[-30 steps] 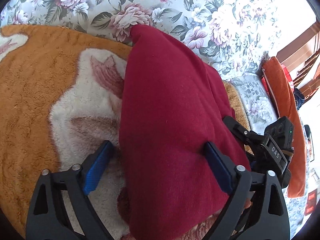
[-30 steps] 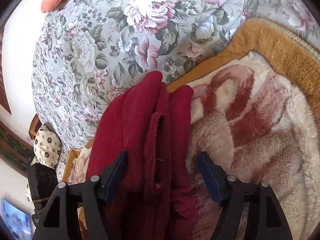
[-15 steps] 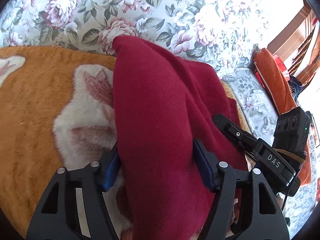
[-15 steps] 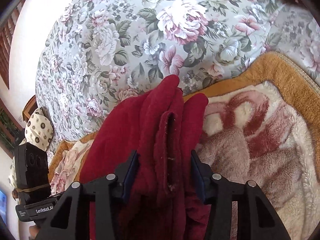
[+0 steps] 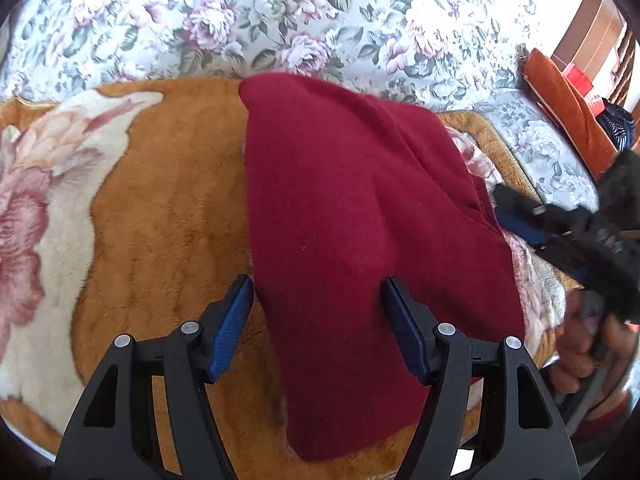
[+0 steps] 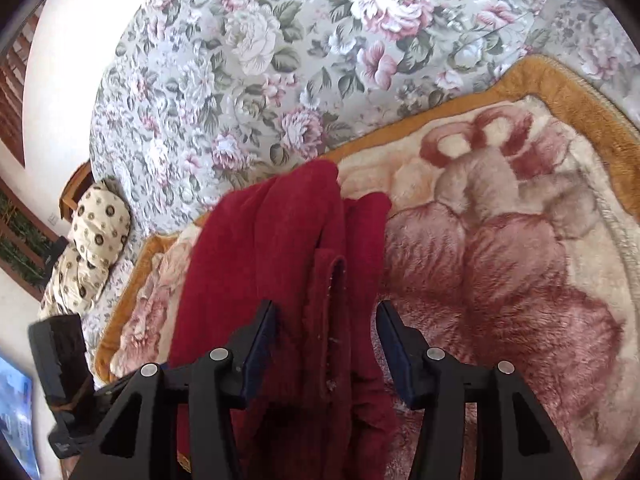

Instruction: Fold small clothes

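Now both sets of jaws have just closed in from wide: the left gripper (image 5: pixel 318 320) and right gripper (image 6: pixel 326 344) each clench a thick bunch of the red garment (image 5: pixel 352 216), lifting it off the blanket (image 5: pixel 168 216) for the next fold.

A floral bedspread (image 6: pixel 248 92) under a plush orange blanket (image 5: pixel 168 216) (daylight floods in).

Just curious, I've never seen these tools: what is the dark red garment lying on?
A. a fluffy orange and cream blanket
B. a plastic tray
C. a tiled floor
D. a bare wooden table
A: the dark red garment lies on the fluffy orange and cream blanket, which is spread over a floral bedspread.
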